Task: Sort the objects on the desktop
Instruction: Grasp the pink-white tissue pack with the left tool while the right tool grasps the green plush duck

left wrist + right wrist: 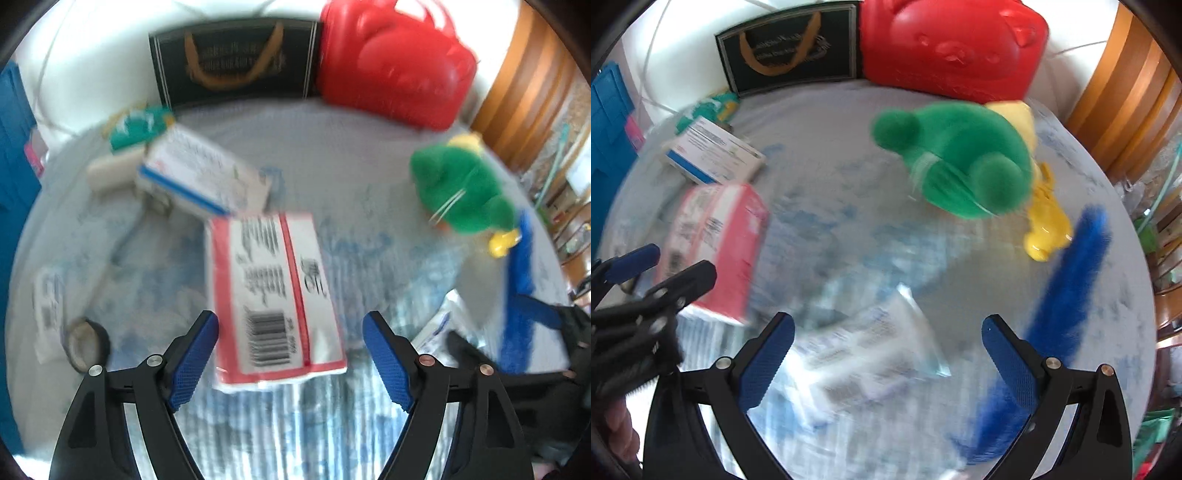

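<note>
My left gripper (pixel 290 358) is open around the near end of a red and white box (pixel 275 295) with a barcode; its pads stand apart from the box's sides. The box also shows in the right wrist view (pixel 716 251), with the left gripper (pixel 657 266) beside it. My right gripper (pixel 888 363) is open over a clear plastic packet (pixel 871 354) with printed text. A blue and white box (pixel 201 179) lies behind the red box. A green plush toy (pixel 955 162) with yellow parts and a blue fluffy stick (pixel 1063 284) lie to the right.
A red bear-shaped plastic case (pixel 949 48) and a dark paper bag (pixel 790 51) stand at the table's back. A blue crate (pixel 605 122) is at the left. A tape roll (pixel 85 343) lies near left. Wooden furniture (pixel 1123 92) is at the right.
</note>
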